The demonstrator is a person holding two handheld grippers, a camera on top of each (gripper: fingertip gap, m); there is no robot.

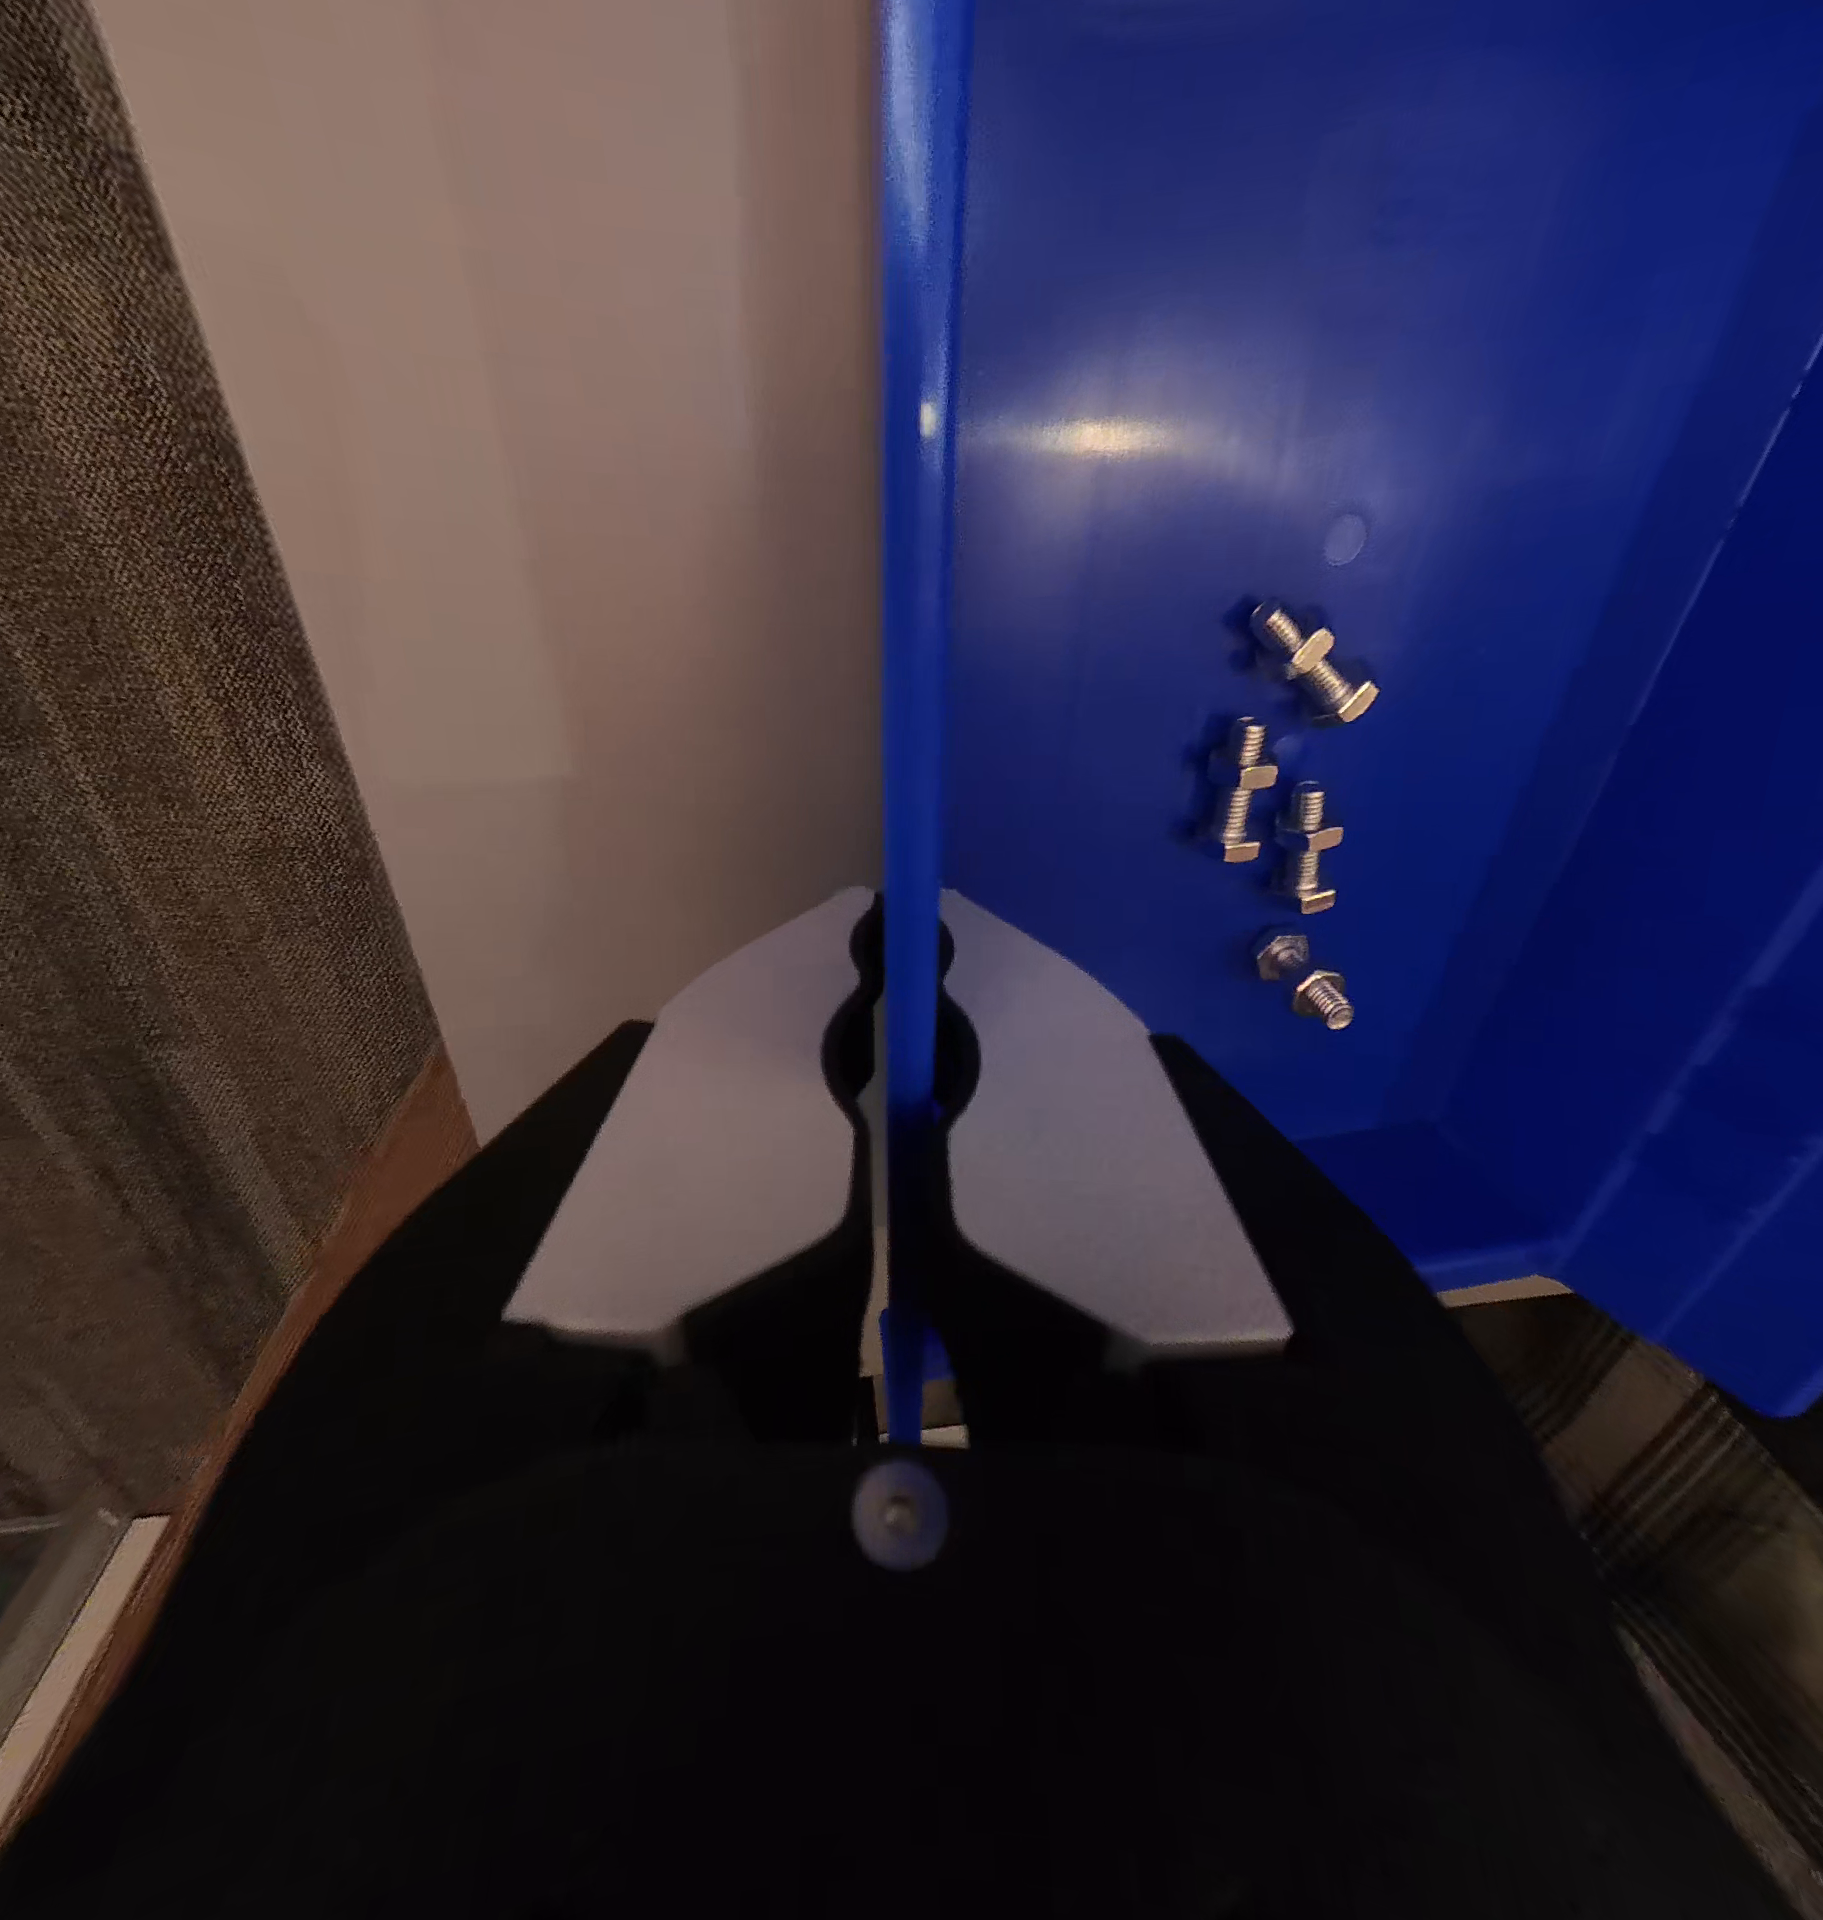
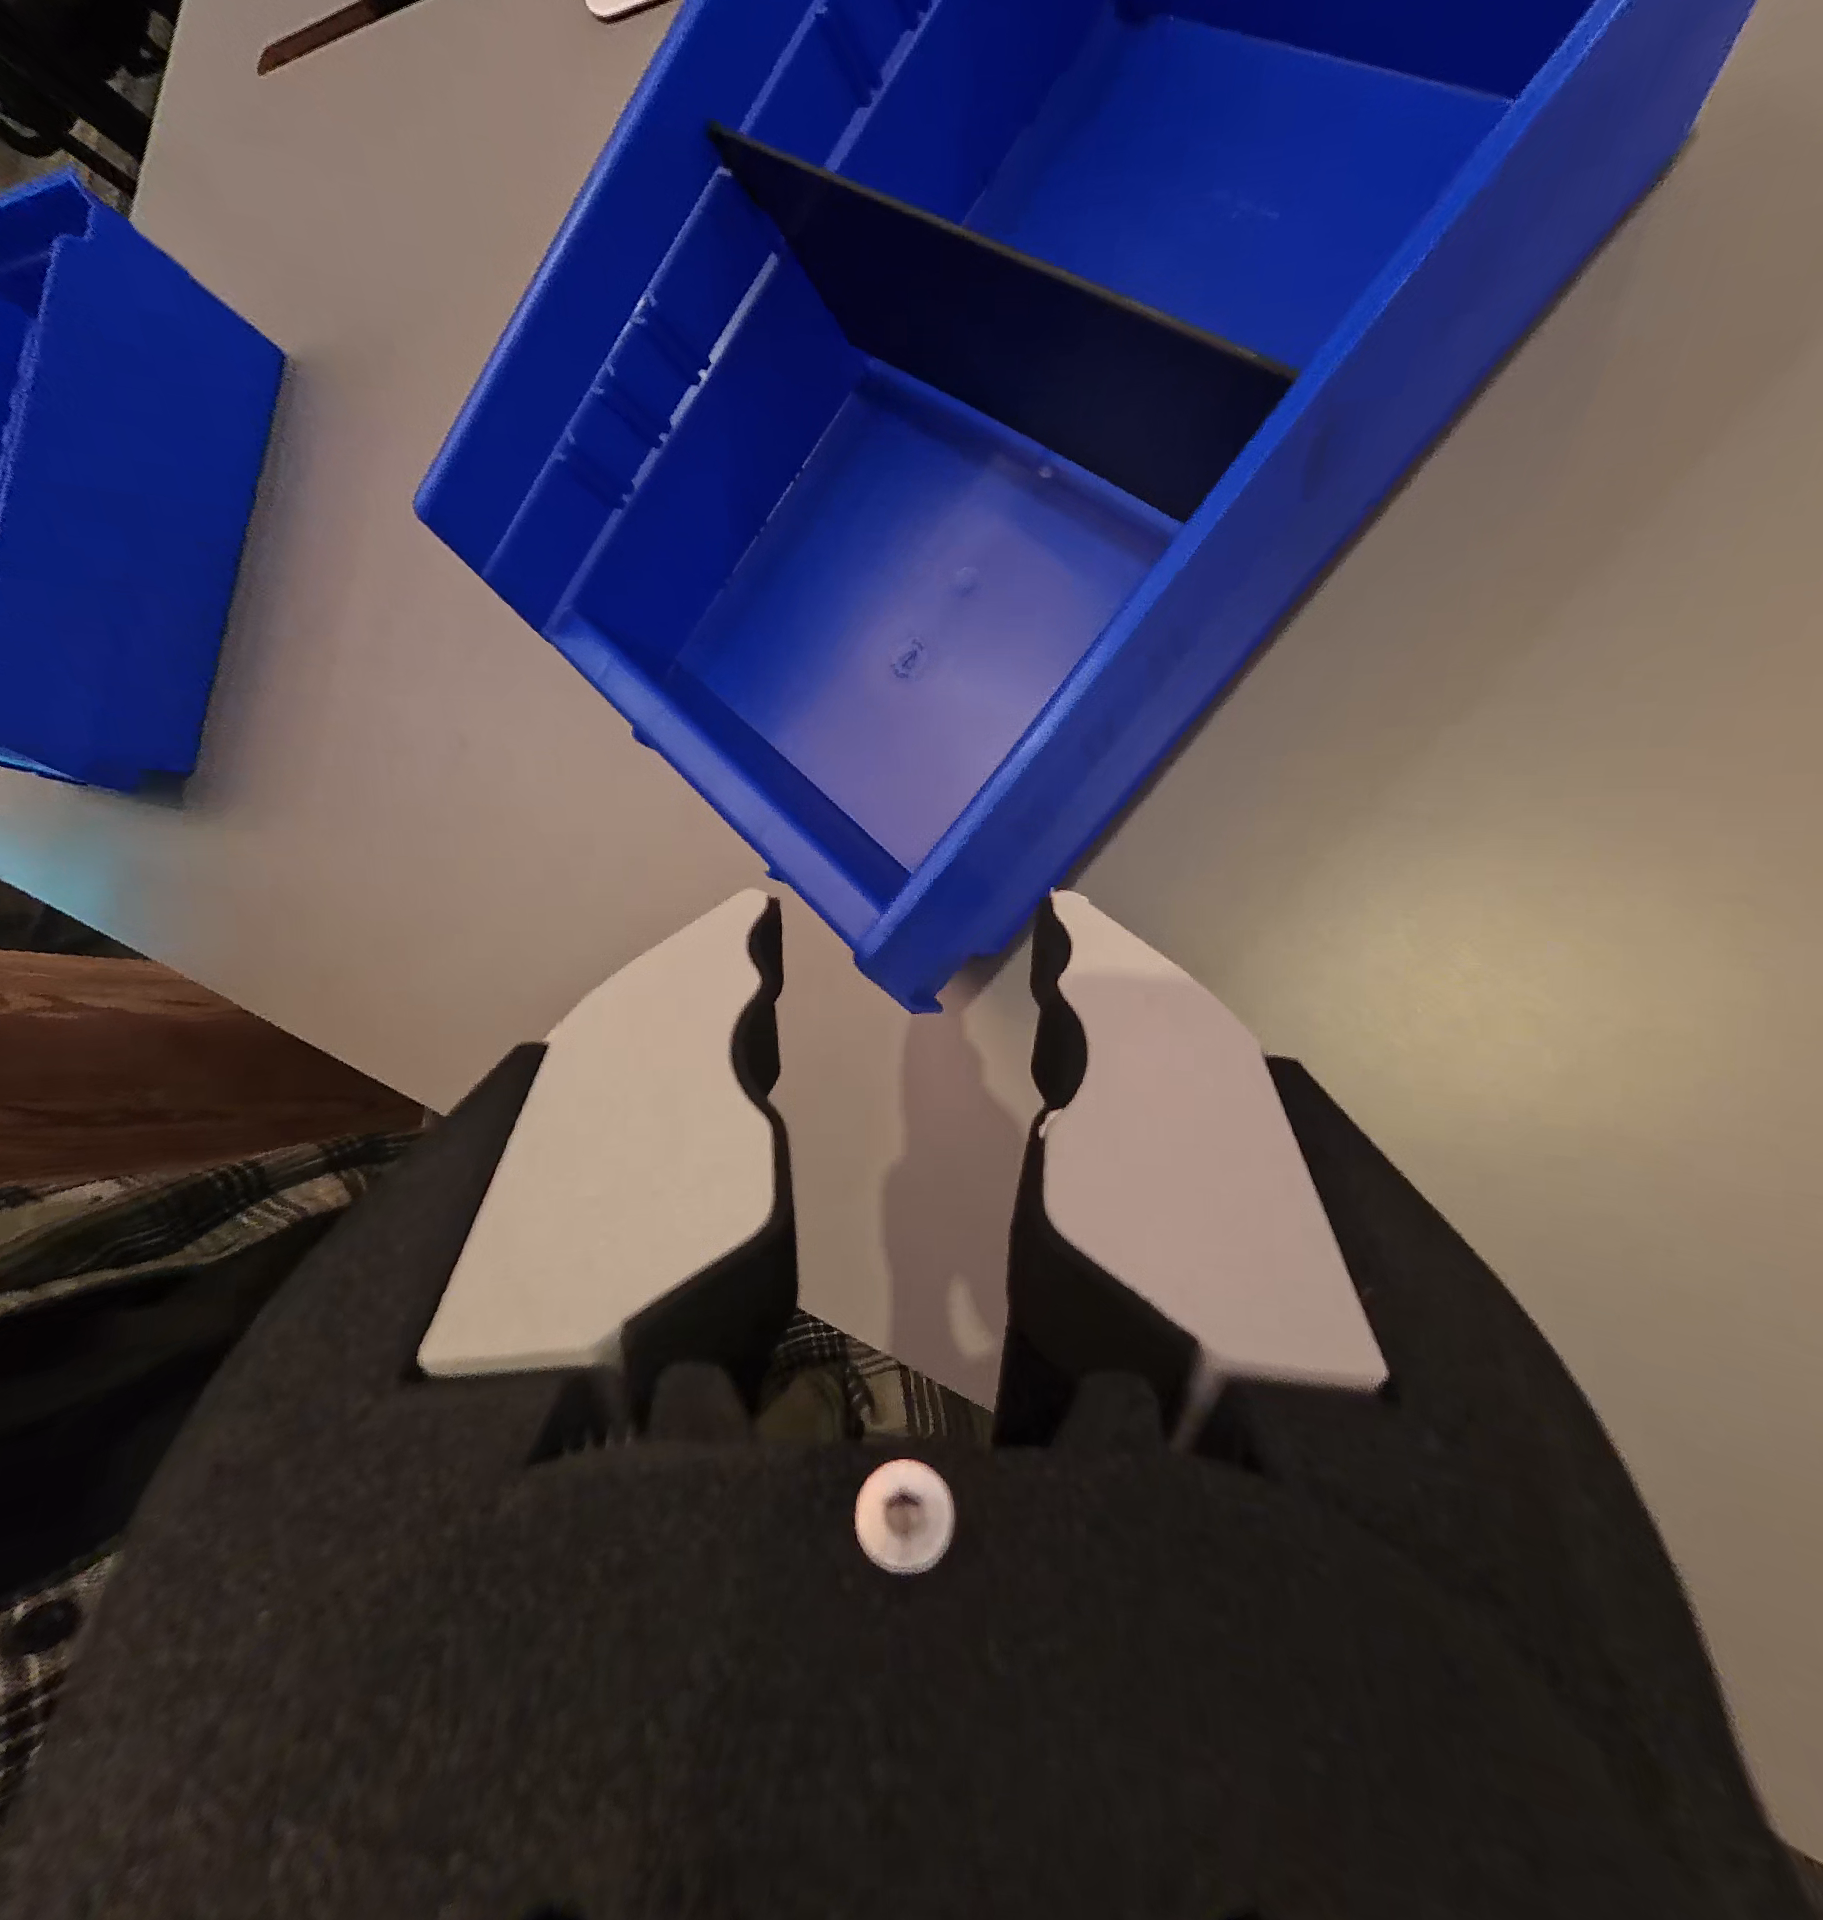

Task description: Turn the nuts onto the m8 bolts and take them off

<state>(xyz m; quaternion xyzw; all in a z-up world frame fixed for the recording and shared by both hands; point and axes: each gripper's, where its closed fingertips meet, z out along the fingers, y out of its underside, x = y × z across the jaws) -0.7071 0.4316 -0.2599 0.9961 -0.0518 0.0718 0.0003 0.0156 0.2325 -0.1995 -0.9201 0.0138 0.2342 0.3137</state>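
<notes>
Pale grey bench (image 2: 1458,935) under everything, with a wooden floor (image 2: 107,1049) beyond its edge. On the bench, a large blue divided bin (image 2: 990,582) split by a black divider (image 2: 990,301), its near compartment bare; well off to the left, a smaller blue bin (image 2: 117,499). Left hand-held gripper (image 1: 912,935) closed narrow on the thin side wall of a blue bin (image 1: 1354,312), both pads pressed against the wall (image 1: 917,623). Right hand-held gripper (image 2: 907,914) spread wide, the divided bin's near corner just between the fingertips, untouched. Inside the clamped bin, three M8 bolts with nuts threaded on (image 1: 1276,769), clustered together; just beside them, a bare bolt (image 1: 1325,1000) and a loose nut (image 1: 1279,951).
</notes>
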